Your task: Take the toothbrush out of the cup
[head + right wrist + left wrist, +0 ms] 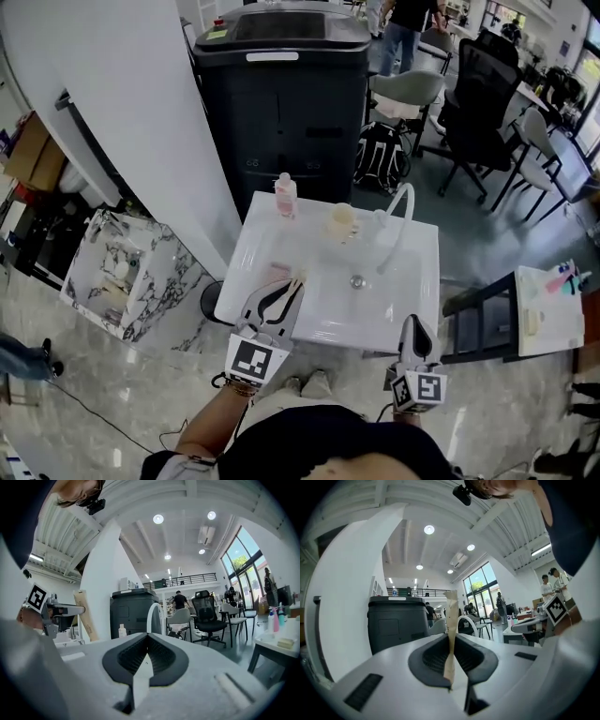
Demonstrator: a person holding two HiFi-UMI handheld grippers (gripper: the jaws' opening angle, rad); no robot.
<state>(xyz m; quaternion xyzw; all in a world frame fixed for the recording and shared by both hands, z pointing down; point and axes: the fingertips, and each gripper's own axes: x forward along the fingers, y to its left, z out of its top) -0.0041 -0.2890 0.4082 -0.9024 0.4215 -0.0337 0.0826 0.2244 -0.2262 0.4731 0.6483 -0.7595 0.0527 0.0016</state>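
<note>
The toothbrush point(451, 616) is found clear of the cup point(342, 221): it is clamped upright between the jaws of the left gripper point(452, 667), over the near left part of the white basin point(412, 281), well apart from the cup that stands at the back beside the faucet point(398, 220). It is seen as a flat, tan, narrow stick, and its lower end is pinched while the rest stands free above the jaws. The jaws of the right gripper point(146, 660) are closed together with nothing between them, and it is held at the near right edge of the basin.

The toothbrush is judged to be very light and stiff, with little risk of breakage, though a thin flat handle can be expected to pivot or slip in a narrow pinch. A hold on the broad faces of the handle, near its middle, is thought steadier than one at the very end; the bristle end is best avoided
</note>
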